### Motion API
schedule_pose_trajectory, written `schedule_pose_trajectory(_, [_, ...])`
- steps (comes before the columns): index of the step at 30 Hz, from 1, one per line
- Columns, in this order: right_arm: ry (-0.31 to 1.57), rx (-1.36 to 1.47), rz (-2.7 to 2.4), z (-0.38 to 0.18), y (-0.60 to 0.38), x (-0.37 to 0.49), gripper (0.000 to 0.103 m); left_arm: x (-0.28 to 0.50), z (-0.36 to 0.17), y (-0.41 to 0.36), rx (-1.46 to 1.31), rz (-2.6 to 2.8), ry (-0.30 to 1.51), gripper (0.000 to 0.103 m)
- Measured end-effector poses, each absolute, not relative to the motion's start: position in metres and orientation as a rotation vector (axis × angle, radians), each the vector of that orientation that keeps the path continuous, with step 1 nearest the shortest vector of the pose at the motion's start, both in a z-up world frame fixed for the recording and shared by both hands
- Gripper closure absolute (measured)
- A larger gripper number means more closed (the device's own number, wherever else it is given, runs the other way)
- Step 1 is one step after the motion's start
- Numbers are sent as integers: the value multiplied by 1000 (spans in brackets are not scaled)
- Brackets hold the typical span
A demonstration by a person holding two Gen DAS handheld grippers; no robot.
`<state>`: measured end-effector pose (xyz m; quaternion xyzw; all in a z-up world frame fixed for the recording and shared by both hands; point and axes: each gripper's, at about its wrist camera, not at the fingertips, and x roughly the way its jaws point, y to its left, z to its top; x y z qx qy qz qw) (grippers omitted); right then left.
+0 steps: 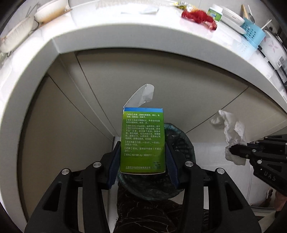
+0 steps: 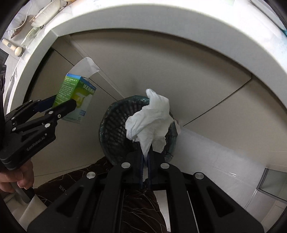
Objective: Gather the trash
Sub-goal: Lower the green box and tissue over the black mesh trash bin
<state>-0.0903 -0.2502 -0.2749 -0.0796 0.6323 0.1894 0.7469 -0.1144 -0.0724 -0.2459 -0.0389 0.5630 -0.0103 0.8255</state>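
Your left gripper (image 1: 142, 157) is clamped on a green box (image 1: 142, 139) with printed text, pads pressed flat on its two sides; the box's top flap (image 1: 143, 95) stands open. Your right gripper (image 2: 146, 161) has its fingers together on a crumpled white tissue (image 2: 150, 120), which bunches out above the tips. Both point steeply down beside the white counter (image 1: 125, 39). The dark mesh bin (image 2: 114, 121) stands on the floor against the cabinet doors (image 2: 161, 71). In the right wrist view the tissue lies over the bin's mouth; the box hangs to the bin's left. A red wrapper (image 1: 199, 17) lies on the counter.
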Motion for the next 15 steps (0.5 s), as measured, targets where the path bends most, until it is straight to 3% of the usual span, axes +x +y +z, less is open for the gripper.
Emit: schedule_pose_trajectory(15, [1453, -95, 348, -299, -263, -82, 100, -102, -277, -97, -28, -96, 1240, 57])
